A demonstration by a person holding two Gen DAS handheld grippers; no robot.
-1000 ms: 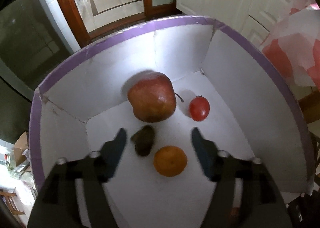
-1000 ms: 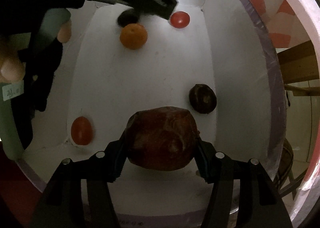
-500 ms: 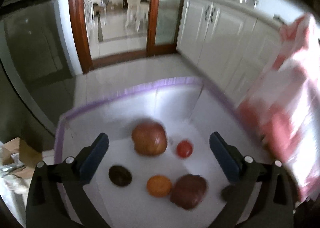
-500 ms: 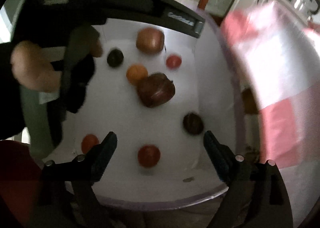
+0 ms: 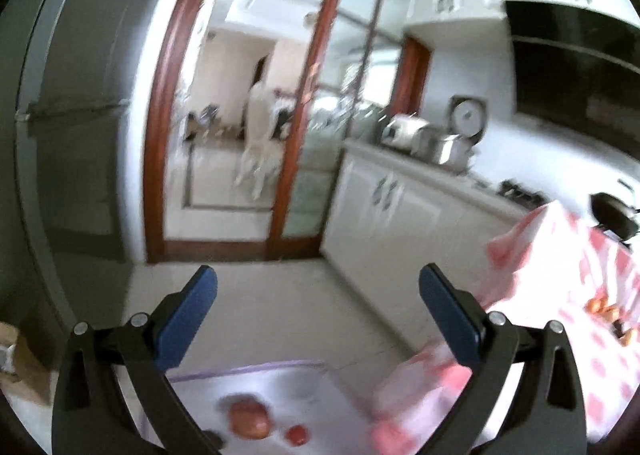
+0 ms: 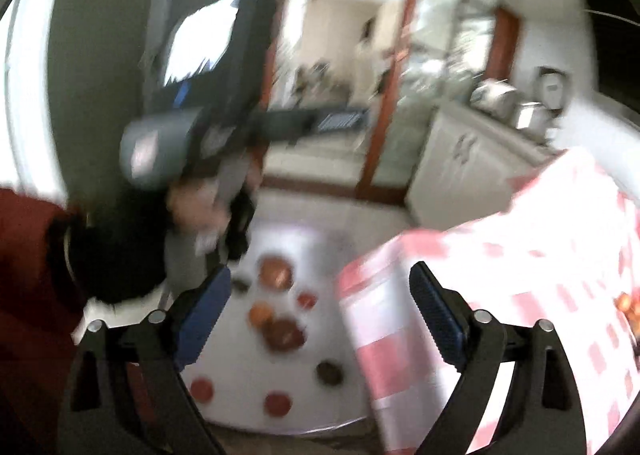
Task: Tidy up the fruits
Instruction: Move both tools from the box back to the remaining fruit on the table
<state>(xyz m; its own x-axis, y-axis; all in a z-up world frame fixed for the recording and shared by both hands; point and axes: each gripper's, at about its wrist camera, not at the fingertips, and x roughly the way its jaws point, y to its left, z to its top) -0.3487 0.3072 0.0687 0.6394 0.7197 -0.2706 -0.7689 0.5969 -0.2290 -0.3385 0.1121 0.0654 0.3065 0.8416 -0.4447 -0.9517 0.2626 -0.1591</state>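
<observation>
A white box with a purple rim (image 6: 224,413) sits low beside the table and holds several fruits: a large red apple (image 6: 275,270), an orange (image 6: 259,314), a dark red apple (image 6: 285,331) and small tomatoes (image 6: 277,404). My right gripper (image 6: 320,303) is open and empty, high above the box. My left gripper (image 5: 318,307) is open and empty, raised and pointing at the kitchen; the box's far rim (image 5: 256,369), a red apple (image 5: 248,417) and a tomato (image 5: 297,434) show at the bottom of its view. The left gripper's body (image 6: 224,127) shows blurred in the right wrist view.
A table with a red-and-white checked cloth (image 6: 520,275) stands right of the box, with some fruit on it (image 5: 608,315). White kitchen cabinets (image 5: 400,215), a counter with appliances and a wood-framed glass door (image 5: 296,135) lie beyond. Both views are blurred.
Both grippers have risen well above the box and tilted up toward the room. The right gripper released the dark red apple into the box and stands open.
</observation>
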